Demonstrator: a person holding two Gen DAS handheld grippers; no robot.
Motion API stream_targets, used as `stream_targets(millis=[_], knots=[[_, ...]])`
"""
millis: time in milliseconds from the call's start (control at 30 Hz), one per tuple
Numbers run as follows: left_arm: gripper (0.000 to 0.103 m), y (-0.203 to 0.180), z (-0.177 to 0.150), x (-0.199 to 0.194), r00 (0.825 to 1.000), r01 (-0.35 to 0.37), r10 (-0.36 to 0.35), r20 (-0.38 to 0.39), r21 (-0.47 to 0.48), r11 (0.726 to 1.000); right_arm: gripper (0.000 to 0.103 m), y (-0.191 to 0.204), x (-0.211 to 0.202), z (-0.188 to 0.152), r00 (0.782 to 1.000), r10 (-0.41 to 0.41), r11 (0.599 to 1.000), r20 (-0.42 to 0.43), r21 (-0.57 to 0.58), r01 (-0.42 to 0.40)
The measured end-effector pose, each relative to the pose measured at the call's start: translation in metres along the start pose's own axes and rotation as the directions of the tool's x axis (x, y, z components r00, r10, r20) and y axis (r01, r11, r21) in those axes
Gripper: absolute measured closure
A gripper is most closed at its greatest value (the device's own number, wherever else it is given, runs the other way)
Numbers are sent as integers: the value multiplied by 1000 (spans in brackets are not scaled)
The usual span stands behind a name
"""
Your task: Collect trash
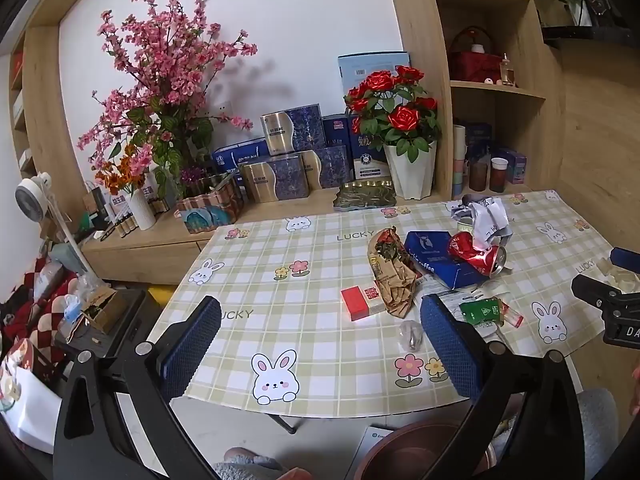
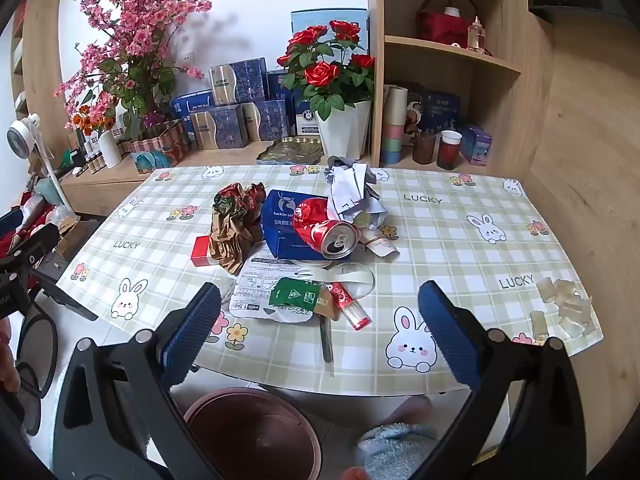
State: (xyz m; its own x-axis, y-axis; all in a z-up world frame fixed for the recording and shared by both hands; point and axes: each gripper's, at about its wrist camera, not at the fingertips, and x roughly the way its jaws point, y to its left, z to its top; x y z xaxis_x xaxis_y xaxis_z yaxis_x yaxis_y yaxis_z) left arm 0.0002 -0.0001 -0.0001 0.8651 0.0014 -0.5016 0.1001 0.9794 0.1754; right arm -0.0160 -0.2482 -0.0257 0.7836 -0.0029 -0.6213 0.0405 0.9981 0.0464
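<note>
Both grippers hung back from the near edge of the table (image 2: pixel 460 240), low in their frames, with nothing picked up yet. The left gripper (image 1: pixel 320 344) had its jaws wide apart and empty, and so did the right gripper (image 2: pixel 320 332) — probably spread in readiness for a first grab. The trash lay heaped at the centre of the right wrist frame: a crushed red can (image 2: pixel 326 230) rested on a blue carton (image 2: pixel 280 216), its open mouth turned toward the camera, with crumpled white paper (image 2: pixel 352 190) just behind it and a brown wrapper (image 2: pixel 234 236) to the left, lying over a small red box (image 2: pixel 200 254). Nearer the camera, a green sachet (image 2: pixel 294 294) sat on a printed sheet (image 2: pixel 260 284). Pale scraps (image 2: pixel 566 308) lay well apart, at the right edge of the frame. A dark bin (image 2: pixel 252 432) stood at the bottom centre, under the table's near edge — seemingly put there so items could be dropped straight down. The sachet, being closest to the right gripper, looked the easiest first pick.
</note>
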Motion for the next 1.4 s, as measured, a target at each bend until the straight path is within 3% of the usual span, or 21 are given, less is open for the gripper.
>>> stream_targets(millis=[1400], knots=[[5,-2,-7,-2,1000,1,-1,4,5,1000,6,1,-2,0,1000,2,1000,7,0,-2]])
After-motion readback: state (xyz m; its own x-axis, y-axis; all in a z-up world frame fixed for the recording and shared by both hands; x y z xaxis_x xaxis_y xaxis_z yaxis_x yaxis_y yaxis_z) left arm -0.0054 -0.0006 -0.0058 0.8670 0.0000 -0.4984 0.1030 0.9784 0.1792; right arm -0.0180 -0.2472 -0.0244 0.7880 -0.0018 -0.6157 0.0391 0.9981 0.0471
